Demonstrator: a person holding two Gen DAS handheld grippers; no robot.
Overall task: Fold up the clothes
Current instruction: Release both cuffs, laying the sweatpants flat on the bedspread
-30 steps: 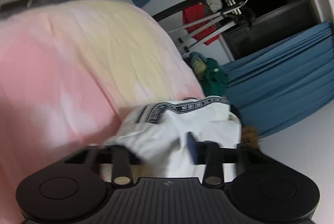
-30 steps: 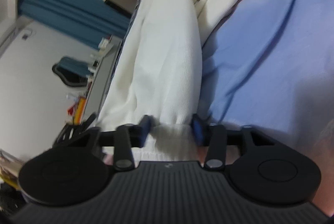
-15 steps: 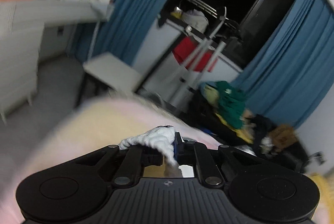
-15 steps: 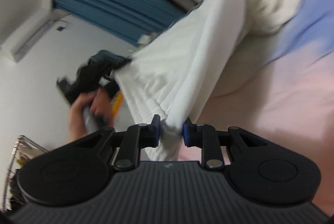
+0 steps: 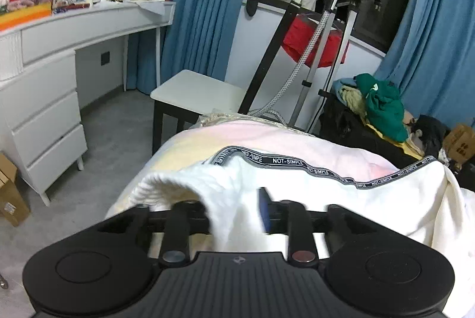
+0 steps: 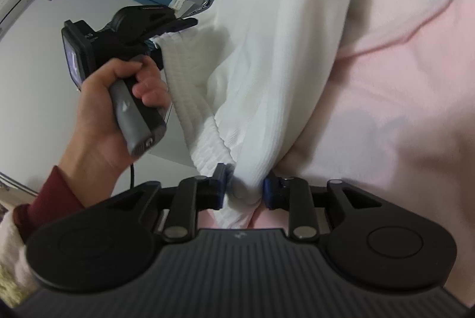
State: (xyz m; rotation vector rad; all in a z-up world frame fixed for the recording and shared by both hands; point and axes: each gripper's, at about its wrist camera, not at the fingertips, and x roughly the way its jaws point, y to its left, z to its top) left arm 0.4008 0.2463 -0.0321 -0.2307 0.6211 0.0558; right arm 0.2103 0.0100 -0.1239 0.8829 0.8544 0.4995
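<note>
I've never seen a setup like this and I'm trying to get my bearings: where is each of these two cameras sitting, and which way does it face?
Left wrist: rides on the left gripper, facing over the white garment on the bed toward blue curtains; only its own fingers show.
Right wrist: rides on the right gripper, facing along the pink bedding; the left hand and a red sleeve show.
Shared: the garment, with cloth lying between both grippers' jaws.
</note>
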